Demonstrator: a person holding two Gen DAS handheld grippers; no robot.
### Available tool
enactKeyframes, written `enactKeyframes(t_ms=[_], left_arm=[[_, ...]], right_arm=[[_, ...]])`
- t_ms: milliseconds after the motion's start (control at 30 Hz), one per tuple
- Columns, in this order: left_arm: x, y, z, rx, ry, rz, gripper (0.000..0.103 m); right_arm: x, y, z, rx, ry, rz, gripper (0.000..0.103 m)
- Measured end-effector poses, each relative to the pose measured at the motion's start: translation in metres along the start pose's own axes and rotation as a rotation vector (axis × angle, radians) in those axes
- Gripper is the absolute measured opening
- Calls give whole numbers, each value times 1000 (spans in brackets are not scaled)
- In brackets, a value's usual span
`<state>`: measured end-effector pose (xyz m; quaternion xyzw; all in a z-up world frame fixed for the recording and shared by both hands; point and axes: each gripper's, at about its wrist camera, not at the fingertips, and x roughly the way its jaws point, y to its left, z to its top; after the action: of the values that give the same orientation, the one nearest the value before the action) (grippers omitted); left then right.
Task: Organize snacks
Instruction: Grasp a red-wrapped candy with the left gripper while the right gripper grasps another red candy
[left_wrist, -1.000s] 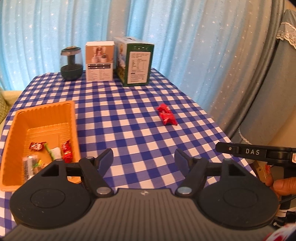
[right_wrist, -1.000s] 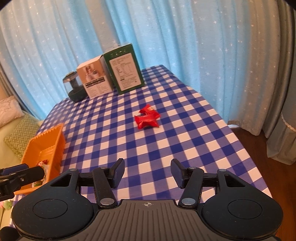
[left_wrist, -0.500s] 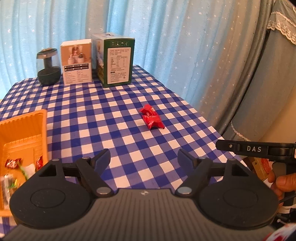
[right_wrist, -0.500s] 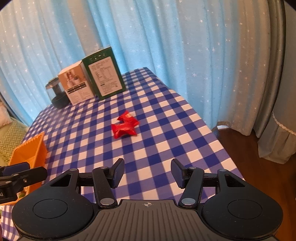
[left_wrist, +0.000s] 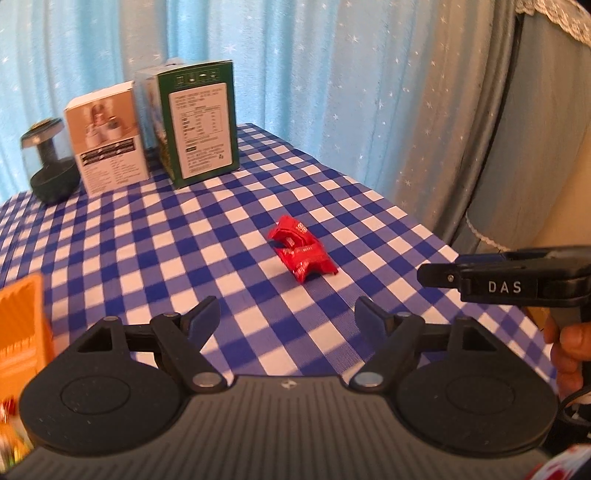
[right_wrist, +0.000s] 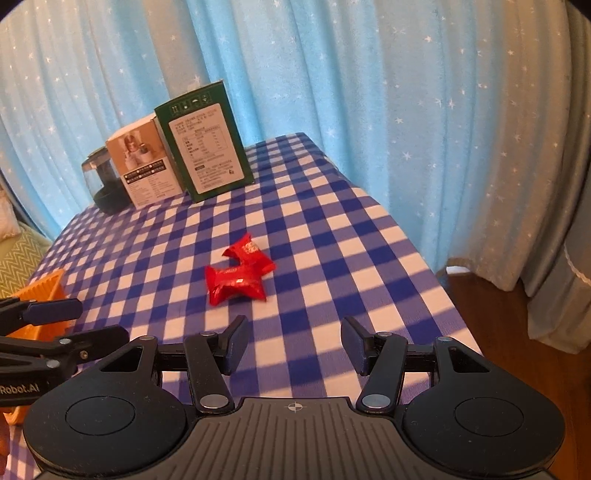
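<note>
Red snack wrappers (right_wrist: 240, 275) lie mid-surface, just ahead of both open, empty tools. Right tool (right_wrist: 293, 341) sits slightly nearer than left tool (left_wrist: 286, 319); the pile's long axis runs near-left to far-right in the right view.

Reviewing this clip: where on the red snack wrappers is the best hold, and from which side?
Probably across the nearer wrapper's puffy middle, coming down from above and the near side. The pair lies flat on the tablecloth, apparently overlapping; the twisted ends look thin and slippery. Both open grippers face it.
</note>
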<state>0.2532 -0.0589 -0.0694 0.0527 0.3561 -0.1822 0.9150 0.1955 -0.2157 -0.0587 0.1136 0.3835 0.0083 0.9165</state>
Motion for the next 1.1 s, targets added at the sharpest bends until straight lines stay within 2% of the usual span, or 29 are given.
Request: enactKeyframes(t_ms=[367, 600, 767, 867, 900, 933, 1033, 1100], left_arm=[[73, -4, 23, 157, 13, -19, 76], [113, -27, 30, 374, 8, -55, 71], [138, -35, 31, 472, 54, -104, 62], [146, -36, 31, 494, 85, -153, 49], [147, -36, 30, 495, 98, -161, 41], [148, -35, 29, 493, 108, -163, 37], [146, -31, 25, 453, 129, -156, 28], [144, -27, 21, 413, 140, -139, 25]], right_arm=[[60, -15, 18, -11, 27, -16, 55], [78, -29, 28, -2, 36, -52, 55], [82, -33, 28, 8, 40, -60, 55], [83, -34, 29, 16, 42, -60, 55], [85, -34, 29, 18, 45, -61, 55], [86, -34, 30, 19, 47, -61, 55], [89, -32, 30, 11, 50, -59, 55], [92, -28, 31, -2, 52, -51, 55]])
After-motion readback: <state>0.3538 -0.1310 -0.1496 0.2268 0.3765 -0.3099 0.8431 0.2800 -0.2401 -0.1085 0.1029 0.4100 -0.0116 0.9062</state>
